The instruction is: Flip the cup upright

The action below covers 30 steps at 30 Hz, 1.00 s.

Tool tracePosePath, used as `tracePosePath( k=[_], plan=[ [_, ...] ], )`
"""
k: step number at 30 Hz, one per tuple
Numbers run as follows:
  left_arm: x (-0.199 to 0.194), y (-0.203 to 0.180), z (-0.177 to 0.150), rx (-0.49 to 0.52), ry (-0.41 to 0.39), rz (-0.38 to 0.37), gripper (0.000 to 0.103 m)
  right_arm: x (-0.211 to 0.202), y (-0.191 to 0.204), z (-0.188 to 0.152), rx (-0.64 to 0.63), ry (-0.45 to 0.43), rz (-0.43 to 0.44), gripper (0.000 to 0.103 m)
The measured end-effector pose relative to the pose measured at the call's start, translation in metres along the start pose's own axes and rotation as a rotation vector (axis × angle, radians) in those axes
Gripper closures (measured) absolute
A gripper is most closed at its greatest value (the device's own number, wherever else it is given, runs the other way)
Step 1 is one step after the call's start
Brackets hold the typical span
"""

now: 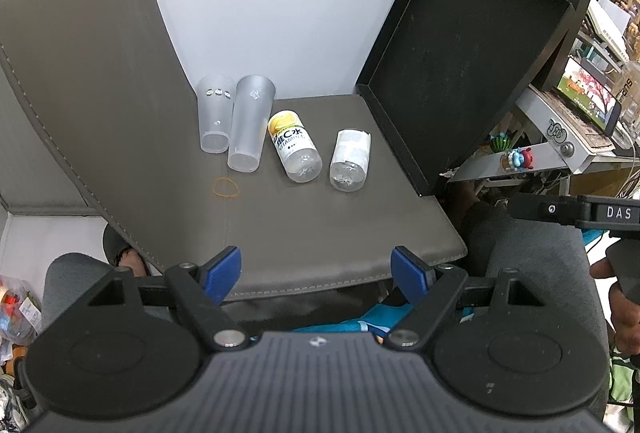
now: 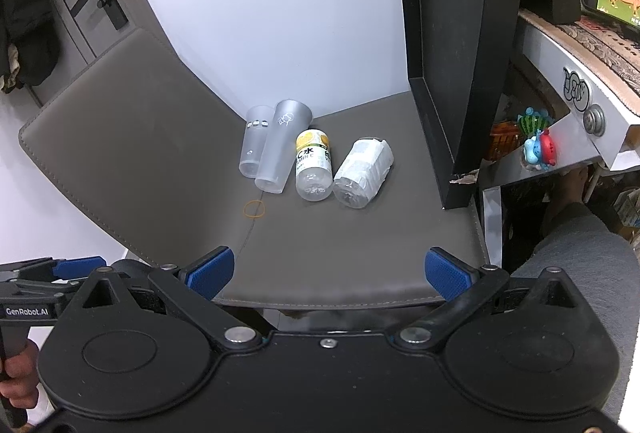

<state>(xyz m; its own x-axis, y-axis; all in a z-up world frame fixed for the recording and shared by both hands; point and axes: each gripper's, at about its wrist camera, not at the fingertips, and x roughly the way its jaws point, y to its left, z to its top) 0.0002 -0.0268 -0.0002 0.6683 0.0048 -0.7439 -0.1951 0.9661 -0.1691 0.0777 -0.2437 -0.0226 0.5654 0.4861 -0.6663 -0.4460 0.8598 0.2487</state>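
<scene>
Two frosted plastic cups stand upside down side by side at the back of a grey leather seat (image 1: 304, 225): a shorter one (image 1: 215, 113) on the left and a taller one (image 1: 251, 123) right of it. They also show in the right wrist view as the shorter cup (image 2: 254, 147) and the taller cup (image 2: 282, 147). My left gripper (image 1: 318, 269) is open and empty over the seat's front edge. My right gripper (image 2: 328, 271) is open and empty, also at the front edge. Both are well short of the cups.
Two bottles rest beside the cups: one with a yellow label (image 1: 294, 145) and one with a white label (image 1: 350, 159). A rubber band (image 1: 225, 187) lies in front of the cups. A black tray (image 1: 460, 57) leans at the seat's right. A cluttered shelf (image 1: 560, 137) is further right.
</scene>
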Motion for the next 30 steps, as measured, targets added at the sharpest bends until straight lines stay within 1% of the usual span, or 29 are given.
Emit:
tracePosePath(
  k=[16,24,26,30],
  plan=[
    [0.027,0.011,0.012,-0.036,0.040,0.006,0.022,0.019,-0.001,0.008,0.017,0.010,0.030,0.000],
    [0.050,0.016,0.029,-0.045,0.065,0.023,0.022,0.035,-0.006,0.016,0.046,0.016,0.043,0.000],
    [0.055,0.018,0.035,-0.046,0.057,0.028,0.022,0.042,-0.008,0.019,0.051,0.023,0.043,0.000],
    [0.068,0.024,0.047,-0.067,0.058,0.049,0.022,0.054,-0.007,0.024,0.027,0.034,0.035,0.000]
  ],
)
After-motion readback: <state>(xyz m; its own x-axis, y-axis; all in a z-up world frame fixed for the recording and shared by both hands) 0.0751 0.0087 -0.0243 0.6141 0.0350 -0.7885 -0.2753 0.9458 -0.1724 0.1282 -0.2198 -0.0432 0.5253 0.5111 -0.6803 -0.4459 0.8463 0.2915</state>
